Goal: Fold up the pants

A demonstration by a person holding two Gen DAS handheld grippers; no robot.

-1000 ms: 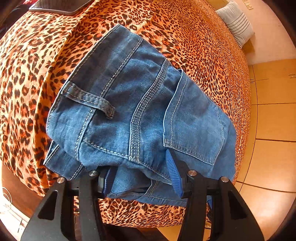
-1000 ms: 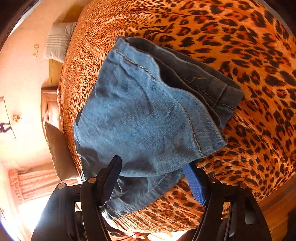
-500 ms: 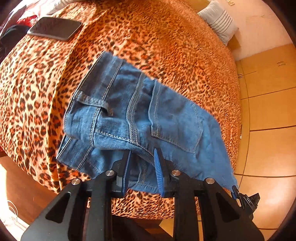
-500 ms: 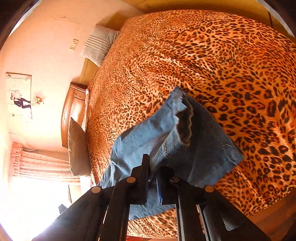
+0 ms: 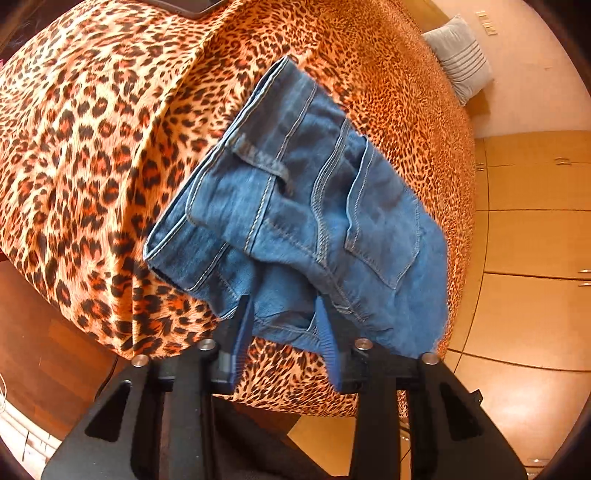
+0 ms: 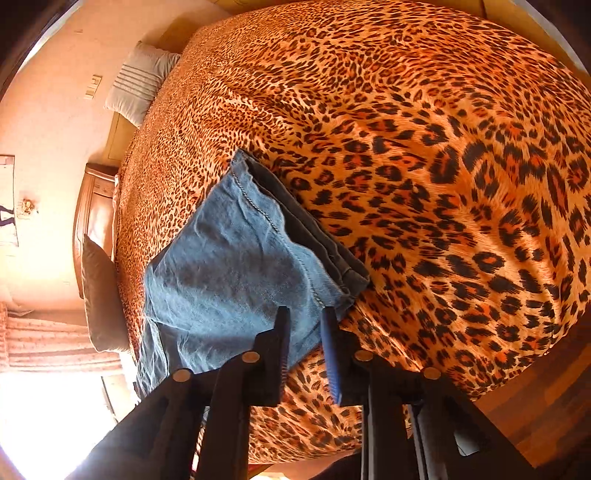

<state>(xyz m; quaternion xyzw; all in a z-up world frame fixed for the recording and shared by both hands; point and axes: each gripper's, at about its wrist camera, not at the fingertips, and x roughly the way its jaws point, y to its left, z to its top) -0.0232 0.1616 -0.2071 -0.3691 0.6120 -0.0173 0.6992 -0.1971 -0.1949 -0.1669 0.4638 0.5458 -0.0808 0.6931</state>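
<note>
Folded blue jeans (image 5: 295, 221) lie on a leopard-print bedspread (image 5: 92, 147) near its front edge, waistband and back pocket up in the left wrist view. My left gripper (image 5: 284, 317) is open, its fingers astride the near edge of the jeans. In the right wrist view the leg end of the jeans (image 6: 236, 273) shows, hems stacked. My right gripper (image 6: 304, 325) has its jaws narrowly apart at the near corner of the hem, not clamped on the cloth.
A grey striped pillow (image 5: 458, 59) lies at the far end of the bed, also in the right wrist view (image 6: 136, 83). A brown pillow (image 6: 98, 295) and wooden headboard (image 6: 92, 210) are on the left. A dark phone (image 5: 184, 7) lies far left. Tiled floor (image 5: 528, 240) lies to the right.
Both grippers closed on the jeans half a second ago, shifted them on the bed, and have now opened and drawn back a little; the jeans lie flat.
</note>
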